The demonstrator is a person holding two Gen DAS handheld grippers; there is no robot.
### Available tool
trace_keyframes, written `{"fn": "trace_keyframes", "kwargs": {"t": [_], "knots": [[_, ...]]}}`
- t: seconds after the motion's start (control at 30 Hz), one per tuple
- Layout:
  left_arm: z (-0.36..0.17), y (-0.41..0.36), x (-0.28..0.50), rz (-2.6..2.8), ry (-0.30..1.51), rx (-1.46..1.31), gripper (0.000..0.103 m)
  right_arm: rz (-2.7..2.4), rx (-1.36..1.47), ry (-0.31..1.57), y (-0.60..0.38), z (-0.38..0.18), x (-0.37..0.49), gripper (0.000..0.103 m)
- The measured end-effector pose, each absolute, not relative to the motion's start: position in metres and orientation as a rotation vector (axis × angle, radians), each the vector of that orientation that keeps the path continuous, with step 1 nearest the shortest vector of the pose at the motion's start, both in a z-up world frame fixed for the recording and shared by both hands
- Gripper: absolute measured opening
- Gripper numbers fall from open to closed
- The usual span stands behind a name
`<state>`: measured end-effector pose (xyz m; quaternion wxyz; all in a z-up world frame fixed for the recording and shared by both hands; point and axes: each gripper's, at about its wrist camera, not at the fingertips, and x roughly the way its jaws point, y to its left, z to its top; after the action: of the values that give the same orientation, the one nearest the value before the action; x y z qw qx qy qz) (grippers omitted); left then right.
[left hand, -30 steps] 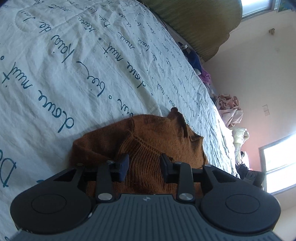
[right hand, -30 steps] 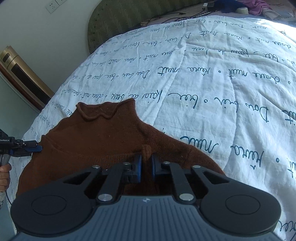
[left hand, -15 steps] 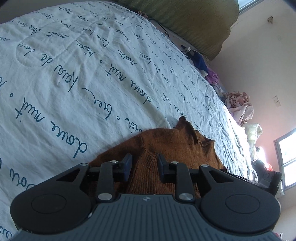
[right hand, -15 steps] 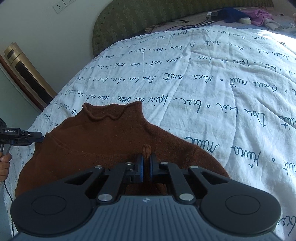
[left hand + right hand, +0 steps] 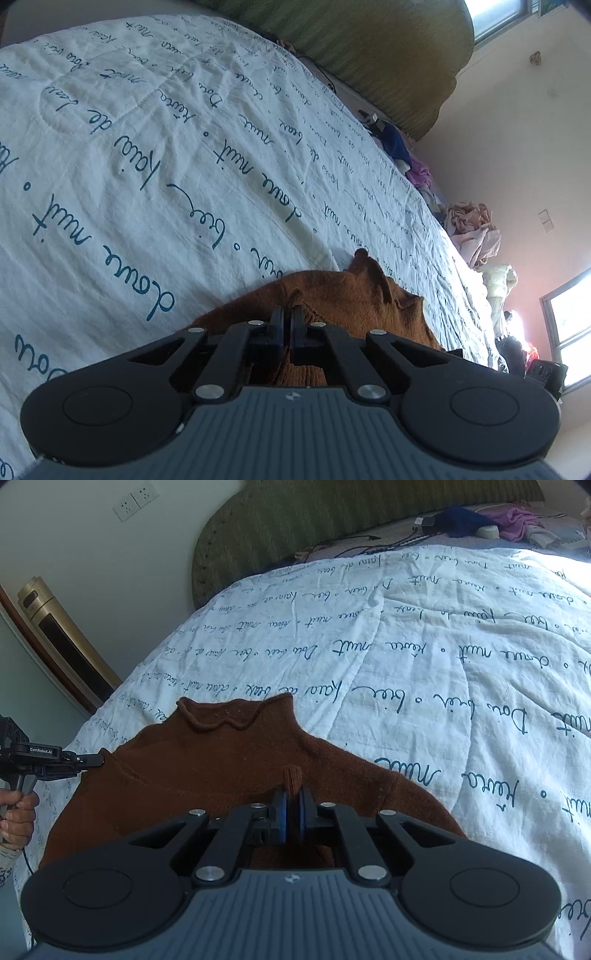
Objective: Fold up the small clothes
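A small brown knit sweater [image 5: 207, 768] lies flat on the white quilt with blue script [image 5: 424, 657], its rolled collar pointing away from me. My right gripper [image 5: 291, 799] is shut on a pinch of the sweater's right side. My left gripper [image 5: 286, 319] is shut on the sweater [image 5: 351, 295] at its left edge; it also shows at the far left of the right wrist view [image 5: 94, 760], held by a hand and touching the sweater's left shoulder.
A green padded headboard [image 5: 332, 520] stands at the far end of the bed. Blue and purple clothes [image 5: 491, 517] and cables lie near it. A gold tower appliance [image 5: 62, 642] stands left of the bed. More laundry [image 5: 472, 229] is piled beyond the bed's far side.
My left gripper has closed from open onto the sweater's edge. My right gripper stays shut on the sweater. Both views have shifted slightly.
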<state>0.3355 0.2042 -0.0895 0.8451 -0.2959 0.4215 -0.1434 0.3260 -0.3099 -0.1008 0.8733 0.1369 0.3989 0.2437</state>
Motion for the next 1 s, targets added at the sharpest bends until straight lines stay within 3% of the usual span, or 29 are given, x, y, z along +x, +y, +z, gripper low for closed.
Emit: {"fn": "trace_keyframes", "kwargs": {"t": [0.23, 0.63, 0.67, 0.7, 0.73, 0.8, 0.9, 0.93, 1.0], "knots": [[-0.091, 0.210, 0.330, -0.271, 0.851, -0.616, 0.002, 0.489, 0.306, 0.763, -0.317, -0.087, 0.327, 0.005], [-0.111, 0.212, 0.334, -0.177, 0.872, -0.574, 0.006, 0.379, 0.339, 0.846, -0.333, -0.137, 0.343, 0.005], [-0.107, 0.213, 0.332, -0.167, 0.869, -0.569, 0.006, 0.359, 0.326, 0.835, -0.333, -0.130, 0.340, 0.007], [-0.100, 0.214, 0.328, -0.155, 0.856, -0.565, 0.001, 0.340, 0.321, 0.831, -0.333, -0.123, 0.336, 0.016], [-0.089, 0.213, 0.321, -0.140, 0.839, -0.544, 0.001, 0.326, 0.297, 0.823, -0.332, -0.113, 0.328, 0.032], [-0.068, 0.204, 0.301, -0.182, 0.797, -0.510, 0.002, 0.323, 0.205, 0.759, -0.325, -0.092, 0.305, 0.046], [-0.048, 0.166, 0.262, -0.331, 0.770, -0.509, 0.009, 0.462, 0.184, 0.719, -0.306, -0.072, 0.264, 0.045], [-0.048, 0.147, 0.248, -0.394, 0.767, -0.504, 0.019, 0.485, 0.152, 0.709, -0.294, -0.070, 0.252, 0.046], [-0.059, 0.115, 0.231, -0.442, 0.813, -0.461, 0.025, 0.539, 0.129, 0.704, -0.272, -0.072, 0.237, 0.045]]}}
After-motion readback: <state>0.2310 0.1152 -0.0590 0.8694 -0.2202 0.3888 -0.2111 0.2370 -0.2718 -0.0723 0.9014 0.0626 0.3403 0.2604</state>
